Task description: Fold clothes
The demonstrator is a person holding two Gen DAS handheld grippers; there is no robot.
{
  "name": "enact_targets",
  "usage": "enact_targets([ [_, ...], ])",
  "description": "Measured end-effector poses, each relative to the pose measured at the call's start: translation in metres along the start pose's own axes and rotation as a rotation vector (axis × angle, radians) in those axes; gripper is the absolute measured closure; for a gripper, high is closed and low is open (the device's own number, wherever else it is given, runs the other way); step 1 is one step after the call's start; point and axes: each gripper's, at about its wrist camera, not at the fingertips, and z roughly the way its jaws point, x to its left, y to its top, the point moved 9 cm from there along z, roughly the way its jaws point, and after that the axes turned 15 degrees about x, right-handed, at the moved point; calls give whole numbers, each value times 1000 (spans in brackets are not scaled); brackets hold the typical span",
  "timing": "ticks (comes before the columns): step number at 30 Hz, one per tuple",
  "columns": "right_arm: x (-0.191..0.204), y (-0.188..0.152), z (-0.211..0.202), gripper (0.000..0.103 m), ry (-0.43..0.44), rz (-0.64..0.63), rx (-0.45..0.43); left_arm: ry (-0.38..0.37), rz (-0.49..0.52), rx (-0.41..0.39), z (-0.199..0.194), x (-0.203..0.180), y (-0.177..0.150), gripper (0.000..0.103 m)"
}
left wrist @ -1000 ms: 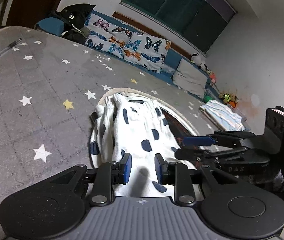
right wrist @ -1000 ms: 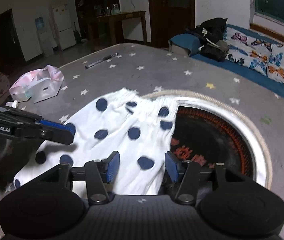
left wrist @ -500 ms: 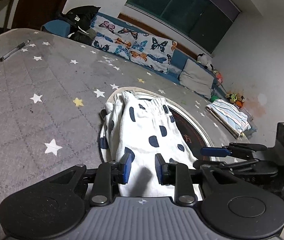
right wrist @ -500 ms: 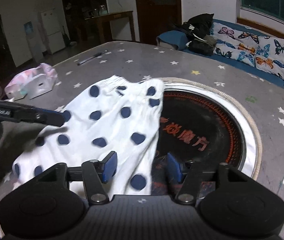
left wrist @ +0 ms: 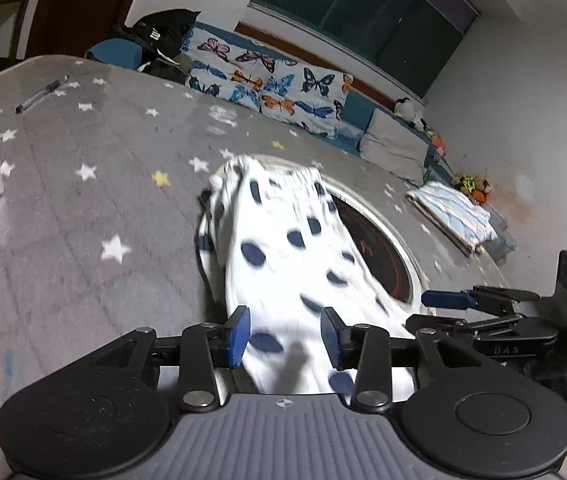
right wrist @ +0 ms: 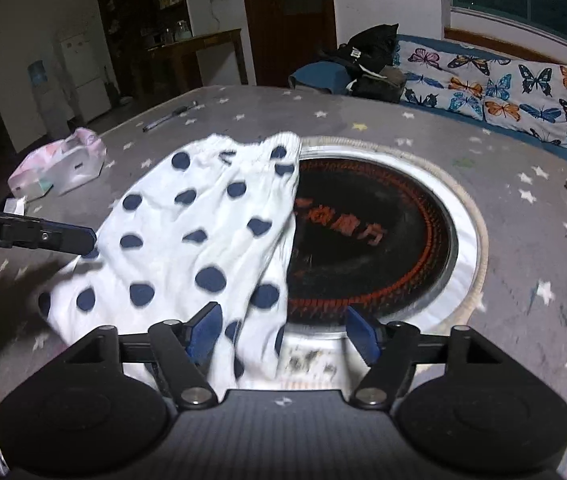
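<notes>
A white garment with dark blue dots [left wrist: 283, 256] lies on the grey star-patterned table, partly over the round black cooktop [right wrist: 371, 236]; it also shows in the right wrist view [right wrist: 187, 232]. My left gripper [left wrist: 285, 336] is open, its jaws on either side of the garment's near end. My right gripper [right wrist: 281, 332] is open wide over the garment's near corner and the cooktop rim. The right gripper shows in the left wrist view [left wrist: 475, 308]. The left gripper's fingers [right wrist: 43, 236] reach in from the left in the right wrist view.
A white and pink bag [right wrist: 59, 164] sits on the table's left side, a pen [left wrist: 41, 94] lies further back. A folded striped cloth [left wrist: 451, 212] lies at the far right. A butterfly-patterned cushion [left wrist: 267, 80] and a black jacket [left wrist: 159, 40] are behind the table.
Both grippers have opened wider and let the garment's near end go. The garment has been drawn longer towards me and lies flatter on the table.
</notes>
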Motion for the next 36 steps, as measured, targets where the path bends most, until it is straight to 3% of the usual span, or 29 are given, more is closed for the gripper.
enact_targets([
  [11, -7, -11, -18, 26, -26, 46, -45, -9, -9, 62, 0, -3, -37, 63],
  [17, -3, -17, -31, 26, -14, 72, -79, -38, 13, 93, 5, -15, -47, 85],
  [25, 8, -11, -42, 26, -3, 51, -102, -108, 128, 141, 19, -60, -60, 90],
  [27, 13, -5, -43, 26, 8, 41, -106, -141, 175, 156, 24, -75, -64, 90],
  [30, 18, 2, -44, 26, 25, 31, -111, -184, 238, 200, 29, -92, -71, 80],
  [32, 22, 6, -45, 26, 26, 21, -113, -184, 271, 204, 26, -95, -73, 66],
  [36, 31, 15, -44, 26, 20, -17, -113, -168, 288, 172, 6, -80, -71, 57],
])
